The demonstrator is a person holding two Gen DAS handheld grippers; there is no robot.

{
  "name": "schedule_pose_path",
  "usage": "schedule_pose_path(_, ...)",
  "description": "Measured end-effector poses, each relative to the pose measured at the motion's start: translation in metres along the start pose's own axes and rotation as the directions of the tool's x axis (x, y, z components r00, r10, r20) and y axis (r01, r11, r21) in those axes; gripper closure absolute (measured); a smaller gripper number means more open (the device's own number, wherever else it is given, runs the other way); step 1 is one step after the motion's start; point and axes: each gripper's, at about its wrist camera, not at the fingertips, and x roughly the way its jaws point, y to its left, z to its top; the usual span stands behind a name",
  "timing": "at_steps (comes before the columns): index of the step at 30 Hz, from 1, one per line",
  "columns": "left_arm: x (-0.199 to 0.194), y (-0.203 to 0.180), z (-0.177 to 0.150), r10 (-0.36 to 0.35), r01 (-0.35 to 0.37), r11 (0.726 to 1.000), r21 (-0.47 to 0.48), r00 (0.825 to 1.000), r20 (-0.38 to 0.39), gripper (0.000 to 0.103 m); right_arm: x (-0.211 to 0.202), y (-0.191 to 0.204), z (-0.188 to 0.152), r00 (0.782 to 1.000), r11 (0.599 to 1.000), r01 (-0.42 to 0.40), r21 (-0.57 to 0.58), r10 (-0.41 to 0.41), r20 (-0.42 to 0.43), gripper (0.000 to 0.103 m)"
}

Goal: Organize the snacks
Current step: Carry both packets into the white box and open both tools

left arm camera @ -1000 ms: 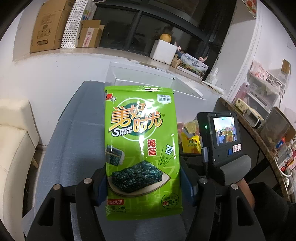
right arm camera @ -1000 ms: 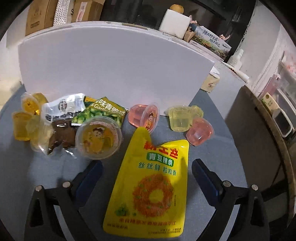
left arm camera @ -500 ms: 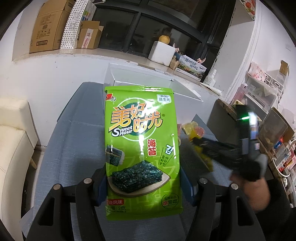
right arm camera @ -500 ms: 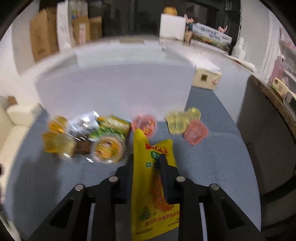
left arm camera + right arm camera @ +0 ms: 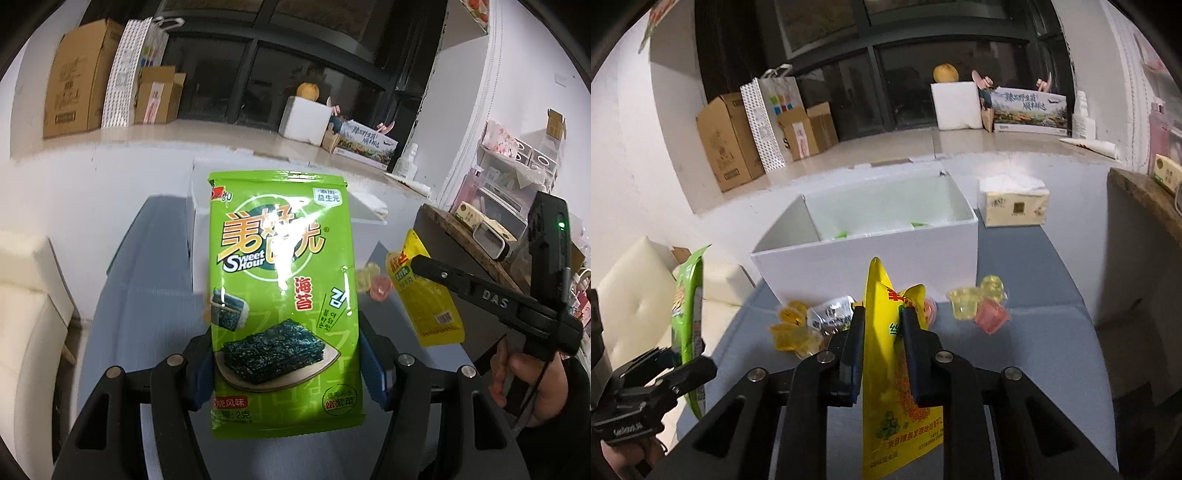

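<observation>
Left wrist view. Item one: green seaweed packet (image 5: 282,302), upright, pinched at its lower sides by the left claw (image 5: 284,362), held above the grey worktop (image 5: 147,295). Grip and pose match the frames of a second ago. Item two: white box (image 5: 199,206), partly hidden behind the packet at the far end of the worktop. Item three: right claw (image 5: 417,262), entering from the right, carrying the yellow snack pouch (image 5: 424,295) clear of the worktop; a second ago it sat low beside the worktop with only its screen showing.

Right wrist view. Item one: yellow snack pouch (image 5: 890,369), clamped between the pressed-together fingers of the right claw (image 5: 882,317), hanging free. A second ago it lay flat between widely spread jaws, which have since closed on it. Item two: white box (image 5: 871,254), open-topped, straight ahead at the far side; green corners of packets show inside. Item three: loose snacks on the worktop between claw and box: yellow jelly cups (image 5: 792,328) and a silver sachet (image 5: 831,314) on the left, a yellow cup (image 5: 964,302) and a pink cup (image 5: 991,315) on the right. Item four: seaweed packet (image 5: 687,317), edge-on at far left in the left claw (image 5: 683,363).

Assessment: both packets are secured and airborne; the probable next step is delivery into the box. Jelly cups and the sachet remain unsorted.
</observation>
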Motion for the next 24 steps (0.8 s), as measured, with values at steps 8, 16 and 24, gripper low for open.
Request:
schedule_pose_path(8, 0.040, 0.008, 0.089, -0.017, 0.017, 1.000, 0.004, 0.999, 0.048, 0.034, 0.006, 0.001, 0.084, 0.982, 0.988, -0.147, -0.048, 0.151, 0.113, 0.083)
schedule_pose_path(16, 0.115, 0.021, 0.170, 0.005, -0.005, 1.000, -0.011, 1.000, -0.005, 0.034, 0.089, -0.001, 0.170, 0.972, 0.973, -0.224, -0.045, 0.227, 0.063, 0.083)
schedule_pose_path(24, 0.156, 0.039, 0.174, 0.103, -0.105, 0.994, -0.026, 0.991, -0.082, 0.000, 0.128, -0.032, 0.182, 0.973, 0.968, -0.231, 0.100, 0.229, 0.027, 0.000)
